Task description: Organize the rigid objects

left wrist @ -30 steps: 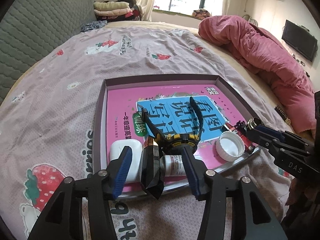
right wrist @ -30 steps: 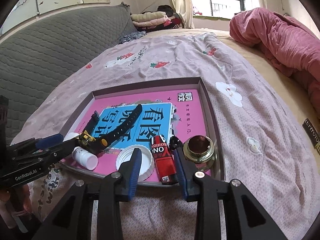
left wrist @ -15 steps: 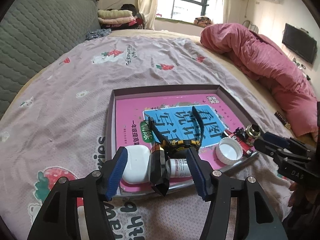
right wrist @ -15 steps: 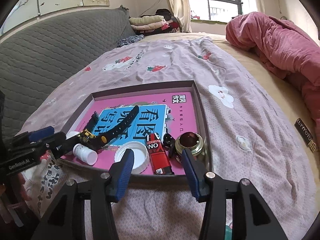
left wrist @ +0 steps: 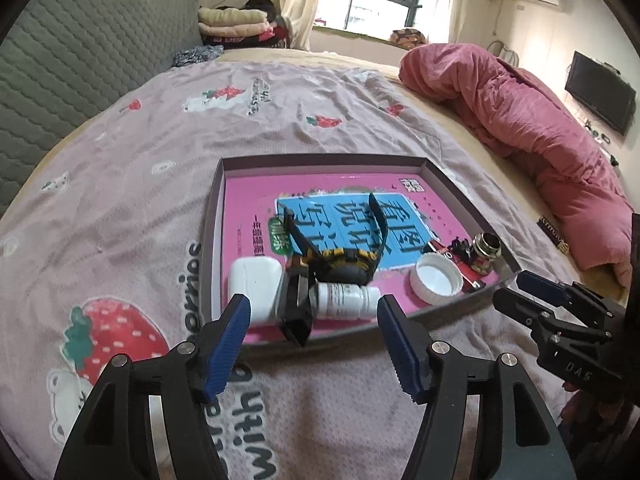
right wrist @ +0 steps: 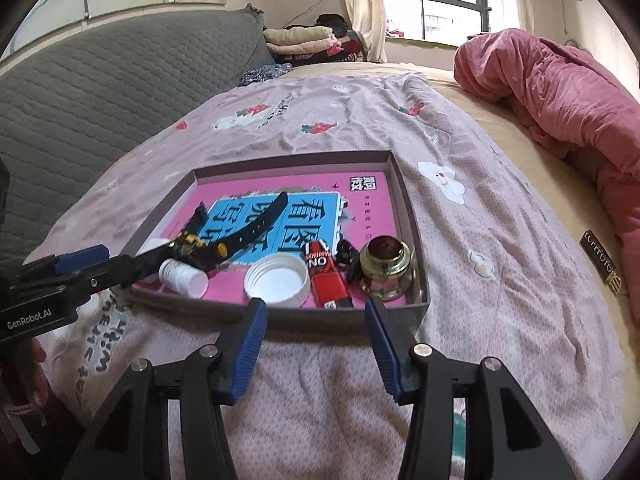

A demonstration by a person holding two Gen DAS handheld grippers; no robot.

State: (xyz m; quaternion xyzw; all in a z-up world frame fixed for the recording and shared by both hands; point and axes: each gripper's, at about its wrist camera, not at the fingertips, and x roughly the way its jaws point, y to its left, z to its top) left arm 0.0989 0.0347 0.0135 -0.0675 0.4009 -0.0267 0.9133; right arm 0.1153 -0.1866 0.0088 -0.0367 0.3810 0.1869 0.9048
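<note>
A shallow grey box tray point(left wrist: 214, 208) point(right wrist: 404, 200) lies on the bed with a pink book point(left wrist: 248, 216) point(right wrist: 360, 204) inside. On the book lie a white earbud case point(left wrist: 256, 286), a black bottle point(left wrist: 298, 308), a white pill bottle point(left wrist: 344, 300) point(right wrist: 182, 276), a black-and-yellow watch point(left wrist: 344, 258) point(right wrist: 240, 236), a white lid point(left wrist: 436, 278) point(right wrist: 278, 280), a red lighter point(right wrist: 326, 278) and a brass jar point(left wrist: 486, 250) point(right wrist: 386, 268). My left gripper point(left wrist: 314, 344) is open and empty, just in front of the tray. My right gripper point(right wrist: 316, 344) is open and empty, just in front of the tray's near edge.
The tray rests on a pink strawberry-print sheet point(left wrist: 160, 152). A rolled pink quilt point(left wrist: 520, 120) point(right wrist: 560, 100) lies at the right. A grey padded headboard point(right wrist: 100, 92) stands at the left. Folded clothes point(left wrist: 236, 26) are stacked by the far window.
Both grippers have drawn back from the tray toward me and now sit over the sheet. Their jaws have opened wider. The objects in the tray have stayed put.
</note>
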